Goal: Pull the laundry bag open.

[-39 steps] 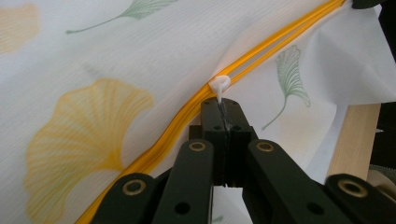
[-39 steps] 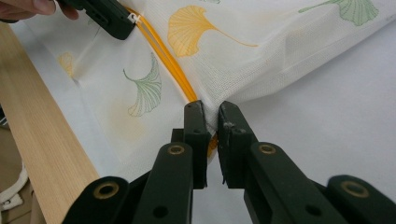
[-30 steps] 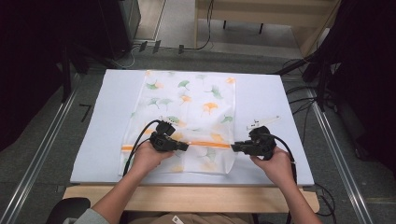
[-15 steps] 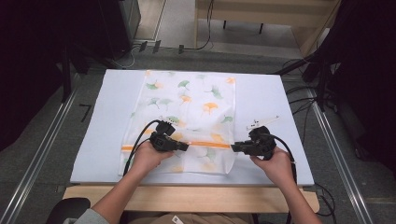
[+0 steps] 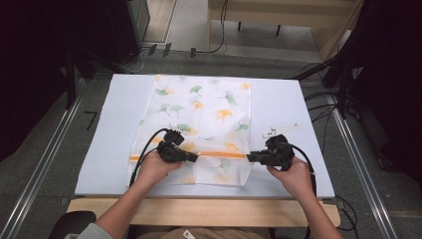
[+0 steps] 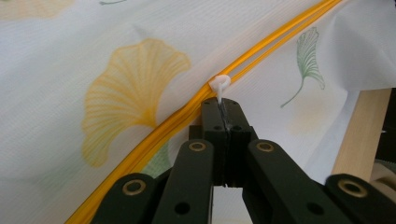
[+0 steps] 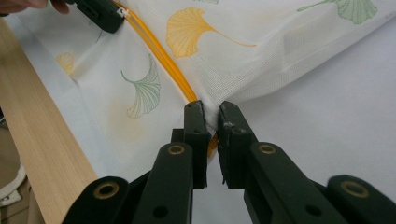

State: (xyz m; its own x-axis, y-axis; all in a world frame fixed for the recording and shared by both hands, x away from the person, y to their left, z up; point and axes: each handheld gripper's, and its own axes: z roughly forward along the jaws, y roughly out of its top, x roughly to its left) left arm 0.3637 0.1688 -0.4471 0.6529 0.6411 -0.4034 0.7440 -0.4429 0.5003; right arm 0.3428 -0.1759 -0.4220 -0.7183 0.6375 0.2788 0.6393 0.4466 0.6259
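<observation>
Just one mesh bag [image 5: 199, 119], one zipper [image 6: 154, 126], two claws

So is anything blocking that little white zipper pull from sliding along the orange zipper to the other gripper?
Nothing visible does. The left gripper is shut on the white zipper pull, and the orange zipper runs bare across the leaf-print mesh bag to the right gripper, which pinches the bag's edge at the zipper's end.

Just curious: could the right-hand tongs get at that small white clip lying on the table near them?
Probably yes: the small white clip lies on bare table just beyond the right tongs, nothing between, but they grip the mesh bag's edge.
</observation>
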